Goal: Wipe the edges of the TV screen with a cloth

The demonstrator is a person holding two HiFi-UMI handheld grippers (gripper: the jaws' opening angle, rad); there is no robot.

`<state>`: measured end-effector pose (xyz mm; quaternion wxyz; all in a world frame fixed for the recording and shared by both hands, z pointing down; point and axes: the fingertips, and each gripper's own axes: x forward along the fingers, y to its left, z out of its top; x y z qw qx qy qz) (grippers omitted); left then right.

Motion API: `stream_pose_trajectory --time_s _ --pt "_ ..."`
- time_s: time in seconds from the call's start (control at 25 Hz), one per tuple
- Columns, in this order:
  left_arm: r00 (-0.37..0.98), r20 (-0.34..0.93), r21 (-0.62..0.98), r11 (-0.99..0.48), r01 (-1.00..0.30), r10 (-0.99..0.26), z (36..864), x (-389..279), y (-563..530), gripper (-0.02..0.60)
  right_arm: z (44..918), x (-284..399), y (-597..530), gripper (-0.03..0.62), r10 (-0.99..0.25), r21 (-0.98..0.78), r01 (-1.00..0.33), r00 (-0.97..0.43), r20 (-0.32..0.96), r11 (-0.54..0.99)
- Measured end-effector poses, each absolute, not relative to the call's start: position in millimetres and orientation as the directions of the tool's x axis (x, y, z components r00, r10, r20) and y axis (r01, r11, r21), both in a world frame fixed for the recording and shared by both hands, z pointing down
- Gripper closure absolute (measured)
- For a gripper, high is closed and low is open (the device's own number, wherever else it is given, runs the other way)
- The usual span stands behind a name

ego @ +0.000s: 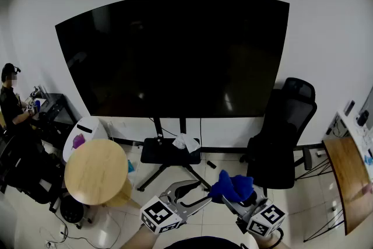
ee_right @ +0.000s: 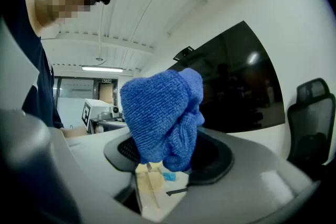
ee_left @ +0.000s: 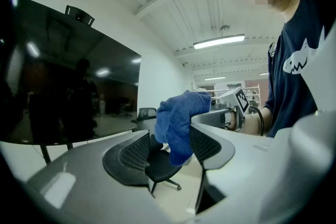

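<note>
Holding the blue cloth (ee_right: 163, 118) bunched in the right tool (ee_right: 168, 152), jaws clamped on the wad, with a good lump bulging past the tips. Carrying nothing in the left tool (ee_left: 169, 149): jaws parted, tips just beside the cloth, not pinching it. Standing well back from the TV (ego: 175, 55), both tools low in front of the body and nowhere near its edges, so judging wiping not yet begun. Expect soft, light, floppy fabric: no weight issue and no breakage risk, but squashes under load and can drag out of a shallow pinch when rubbed along an edge. Best to grip deep across the folded middle, leaving a fat pad ahead of the tips so fabric, not hard jaw, meets the TV. Looks about right as gripped now. Treat the TV as the fragile part: large, thin, glossy, up on a floor stand (ego: 169, 154). Press lightly and stay on the rim. Mind the office chair (ego: 285, 137) by the lower right corner and the round desk (ego: 96, 172) at lower left.
</note>
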<state>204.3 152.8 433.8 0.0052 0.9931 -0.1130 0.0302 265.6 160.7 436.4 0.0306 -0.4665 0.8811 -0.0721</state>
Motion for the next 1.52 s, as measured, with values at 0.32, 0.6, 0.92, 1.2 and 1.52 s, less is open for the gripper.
stream_pose_trajectory --time_s 0.32,0.6,0.92,1.2,1.52 --pt "0.973 0.062 0.004 -0.975 -0.223 -0.223 434 198 147 0.359 440 258 156 0.368 -0.820 -0.145 -0.814 -0.572 0.034 0.562" --pt "0.975 0.063 0.009 -0.977 -0.215 -0.214 438 192 141 0.359 442 254 148 0.367 -0.825 -0.167 -0.816 -0.565 0.028 0.553" --pt "0.977 0.062 0.009 -0.979 -0.203 -0.202 439 188 128 0.359 442 261 136 0.368 -0.849 -0.172 -0.840 -0.527 0.031 0.515" --pt "0.982 0.066 -0.027 -0.984 -0.174 -0.176 429 198 110 0.359 427 278 119 0.368 -0.868 -0.121 -0.864 -0.495 0.027 0.489" --pt "0.989 0.026 -0.143 -0.979 -0.141 -0.147 373 241 61 0.359 379 327 76 0.368 -0.876 -0.018 -0.876 -0.481 -0.035 0.482"
